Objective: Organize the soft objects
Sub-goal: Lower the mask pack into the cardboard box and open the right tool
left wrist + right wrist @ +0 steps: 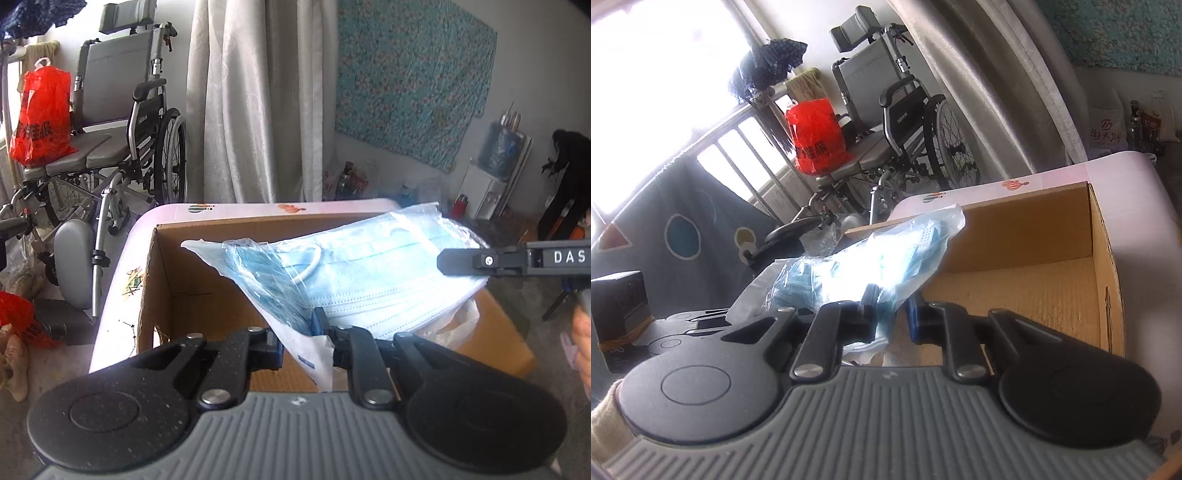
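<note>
Nearest the left wrist camera we find the left gripper (306, 339), its jaws drawn close and pinching the lower white corner of a clear plastic bag of face masks (369, 273). The bag holds a stack of pale blue pleated masks with a white ear loop showing through the film, and it hangs tilted above the open cardboard box (192, 288), clear of the box floor. In the same view the right gripper (448, 261) enters from the right edge, its fingers closed on the bag's far upper side; part of a hand (581, 332) shows below it. From the right wrist camera we confirm the right gripper (892, 306) clamped on the bag of face masks (849, 273), though glare on the film washes out the contact point, so we cannot say exactly how much of the bag lies between the pads. There the bag sits over the near left wall of the cardboard box (1034, 280), whose interior shows bare corrugated board. The left gripper's body (690, 325) appears low at the left of that view, with a cream sleeve (605, 424) at the corner. The box rests on a pale pink table (122, 266) printed with small coloured motifs. Beyond the table we note a wheelchair (122, 122) carrying a red plastic bag (42, 114), a grey curtain (240, 99), and a turquoise floral cloth (413, 77) hung on the wall.
</note>
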`<action>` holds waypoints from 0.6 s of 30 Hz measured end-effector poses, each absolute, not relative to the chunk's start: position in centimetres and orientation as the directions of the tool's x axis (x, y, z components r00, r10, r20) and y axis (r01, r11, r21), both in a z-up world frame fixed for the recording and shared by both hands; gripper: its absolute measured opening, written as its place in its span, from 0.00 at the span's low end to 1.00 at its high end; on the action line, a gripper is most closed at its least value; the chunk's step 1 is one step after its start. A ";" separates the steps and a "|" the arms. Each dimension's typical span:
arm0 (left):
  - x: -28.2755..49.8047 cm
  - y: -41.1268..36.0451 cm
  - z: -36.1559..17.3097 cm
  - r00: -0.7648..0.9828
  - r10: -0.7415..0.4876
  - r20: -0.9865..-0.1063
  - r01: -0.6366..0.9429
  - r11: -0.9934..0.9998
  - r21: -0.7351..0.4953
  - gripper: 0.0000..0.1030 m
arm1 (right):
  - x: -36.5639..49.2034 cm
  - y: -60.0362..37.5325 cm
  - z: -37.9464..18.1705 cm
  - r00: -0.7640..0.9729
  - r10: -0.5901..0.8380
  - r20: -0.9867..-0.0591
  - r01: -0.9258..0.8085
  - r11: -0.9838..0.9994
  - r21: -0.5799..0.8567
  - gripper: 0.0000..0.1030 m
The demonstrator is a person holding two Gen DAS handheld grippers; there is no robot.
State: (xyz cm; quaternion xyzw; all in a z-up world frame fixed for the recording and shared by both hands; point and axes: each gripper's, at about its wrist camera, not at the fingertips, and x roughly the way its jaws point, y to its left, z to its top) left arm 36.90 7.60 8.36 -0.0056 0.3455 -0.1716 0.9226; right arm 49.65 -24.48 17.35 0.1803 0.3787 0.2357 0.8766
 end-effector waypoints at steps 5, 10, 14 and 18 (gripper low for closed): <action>47.4 6.3 2.7 0.608 -0.118 -0.785 0.292 0.953 0.084 0.15 | 59.6 -20.0 10.3 0.467 0.497 -0.732 -0.189 0.864 0.466 0.13; 51.0 5.9 0.1 0.615 -0.001 -0.789 0.304 0.923 0.236 0.47 | 63.1 -18.6 4.9 0.432 0.465 -0.773 -0.063 0.870 0.488 0.18; 51.0 6.3 0.6 0.670 0.116 -0.733 0.259 0.889 0.377 0.52 | 63.6 -17.1 2.7 0.422 0.439 -0.793 -0.025 0.880 0.474 0.38; 50.1 6.5 1.9 0.671 0.093 -0.736 0.289 0.881 0.374 0.41 | 63.0 -16.3 2.7 0.418 0.414 -0.809 -0.041 0.898 0.438 0.46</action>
